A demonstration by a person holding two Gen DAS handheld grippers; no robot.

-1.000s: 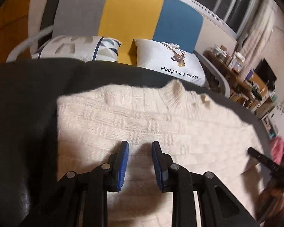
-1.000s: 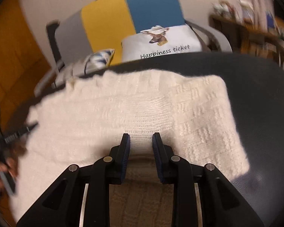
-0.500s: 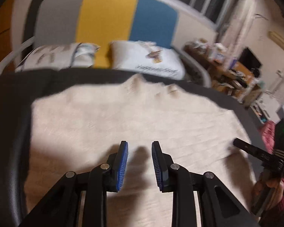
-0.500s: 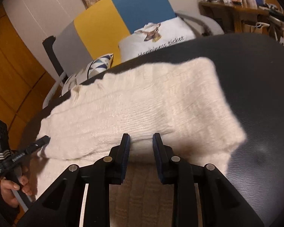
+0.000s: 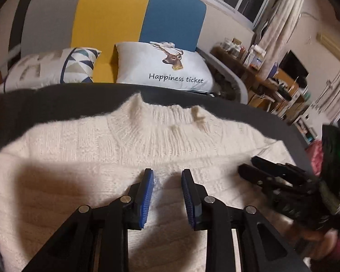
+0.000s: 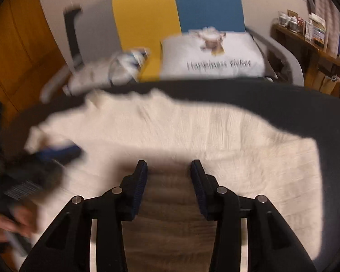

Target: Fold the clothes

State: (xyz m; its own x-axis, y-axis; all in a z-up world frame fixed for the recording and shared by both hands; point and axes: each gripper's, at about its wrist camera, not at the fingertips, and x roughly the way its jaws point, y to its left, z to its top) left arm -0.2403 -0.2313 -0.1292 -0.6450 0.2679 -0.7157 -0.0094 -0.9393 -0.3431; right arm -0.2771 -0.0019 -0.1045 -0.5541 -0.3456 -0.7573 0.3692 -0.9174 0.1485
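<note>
Cream knit sweater (image 5: 147, 140) lies flat on the dark round table (image 5: 34, 104), collar at 12 o'clock toward the sofa (image 5: 136, 11) and its deer pillow (image 5: 163, 68). A folded layer's edge runs across the body just ahead of the left gripper (image 5: 166, 178), so one fold looks already laid over; sleeves are not visible sticking out, probably tucked in.

Left gripper: jaws partly apart, a tuft of knit sits between the pads, but whether they pinch it cannot be told.

Right gripper (image 6: 168, 170): jaws opening, only flat sweater (image 6: 215, 136) beneath the gap, nothing clamped; looks like a release after laying the fold. View is motion-blurred. In the left view it shows at 3 o'clock, over the sweater's right edge.

Judgement: roughly mid-to-late. Left to do: likely a final fold to compact, then smooth.
</note>
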